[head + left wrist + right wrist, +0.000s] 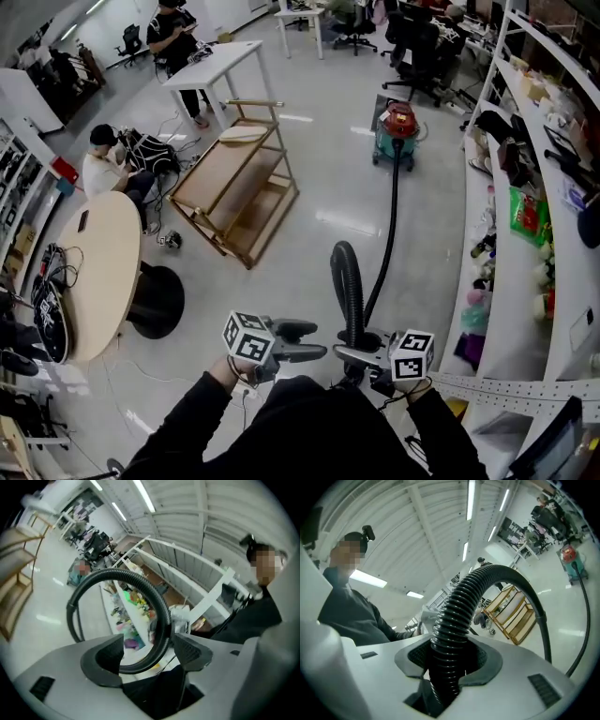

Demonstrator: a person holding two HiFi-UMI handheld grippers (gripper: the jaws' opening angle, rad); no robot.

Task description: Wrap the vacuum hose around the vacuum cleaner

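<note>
Head view alone shows the red-and-teal vacuum cleaner (pixel 398 131) well off across the glossy floor (pixel 309 234). The black hose (pixel 352 291) runs lengthwise from it toward the grippers, then arches up.

Right gripper (pixel 450 660): clamped on the ribbed hose.

Left gripper (pixel 150 654): jaws wide, gripping nothing, with the hose loop just ahead.
</note>
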